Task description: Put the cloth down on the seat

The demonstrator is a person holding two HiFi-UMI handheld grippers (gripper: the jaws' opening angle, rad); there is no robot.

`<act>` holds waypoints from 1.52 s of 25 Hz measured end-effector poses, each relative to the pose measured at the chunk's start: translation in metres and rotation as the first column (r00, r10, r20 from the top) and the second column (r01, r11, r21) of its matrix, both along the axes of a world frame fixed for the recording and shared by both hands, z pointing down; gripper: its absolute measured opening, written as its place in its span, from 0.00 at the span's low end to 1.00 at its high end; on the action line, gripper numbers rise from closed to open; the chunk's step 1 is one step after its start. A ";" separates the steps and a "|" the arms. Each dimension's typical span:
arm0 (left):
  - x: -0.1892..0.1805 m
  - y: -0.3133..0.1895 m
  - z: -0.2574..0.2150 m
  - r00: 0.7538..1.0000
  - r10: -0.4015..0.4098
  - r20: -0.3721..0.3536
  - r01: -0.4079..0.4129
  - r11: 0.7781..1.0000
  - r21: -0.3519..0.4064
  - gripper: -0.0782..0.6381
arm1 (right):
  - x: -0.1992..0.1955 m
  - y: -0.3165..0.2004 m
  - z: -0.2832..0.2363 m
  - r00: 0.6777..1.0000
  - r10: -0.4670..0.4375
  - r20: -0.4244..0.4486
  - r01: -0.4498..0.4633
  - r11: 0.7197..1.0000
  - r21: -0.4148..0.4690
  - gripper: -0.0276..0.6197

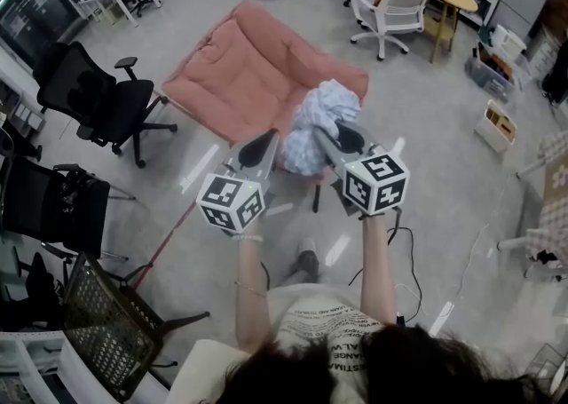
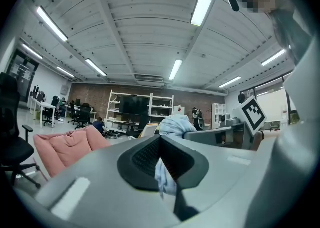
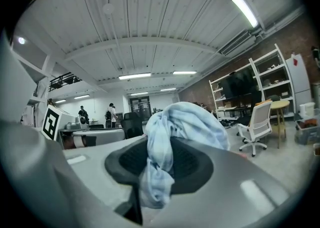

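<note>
With left gripper (image 1: 264,143) and right gripper (image 1: 344,136) both pinching the blue cloth (image 1: 325,112), we judged it best to lower it fully onto the pink seat (image 1: 232,74) before opening.

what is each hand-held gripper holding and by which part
Both hold the cloth: the left hand-held gripper pinches a thin fold, the right hand-held gripper a bunched part.

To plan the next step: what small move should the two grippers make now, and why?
Probably carry the cloth forward and down onto the pink seat: the left gripper and right gripper both clamp it, bunched in the air over the seat's near edge.
</note>
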State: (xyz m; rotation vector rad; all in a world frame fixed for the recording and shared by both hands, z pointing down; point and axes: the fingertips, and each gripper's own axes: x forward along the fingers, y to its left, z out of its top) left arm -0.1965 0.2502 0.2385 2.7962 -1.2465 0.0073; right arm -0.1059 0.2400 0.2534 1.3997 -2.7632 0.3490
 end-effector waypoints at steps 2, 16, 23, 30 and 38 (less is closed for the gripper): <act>0.005 -0.018 0.001 1.000 0.010 0.007 -0.010 1.000 -0.006 0.11 | 0.003 -0.018 0.004 1.000 0.005 0.000 -0.005 1.000 -0.011 0.23; 0.022 -0.110 0.010 0.997 0.071 0.011 -0.071 0.997 -0.016 0.11 | 0.022 -0.097 0.019 0.998 0.067 -0.007 -0.067 0.997 -0.050 0.23; 0.031 -0.133 0.010 0.995 0.095 0.015 -0.095 0.995 -0.010 0.11 | 0.032 -0.117 0.018 0.996 0.094 -0.005 -0.094 0.995 -0.045 0.23; 0.049 -0.162 0.013 0.998 0.064 0.016 -0.063 0.998 -0.022 0.11 | 0.050 -0.149 0.021 0.998 0.061 0.000 -0.061 0.997 -0.056 0.23; 0.086 -0.223 0.013 0.999 -0.039 -0.021 0.038 0.999 -0.037 0.11 | 0.082 -0.215 0.016 0.998 -0.055 -0.018 0.054 0.997 -0.061 0.23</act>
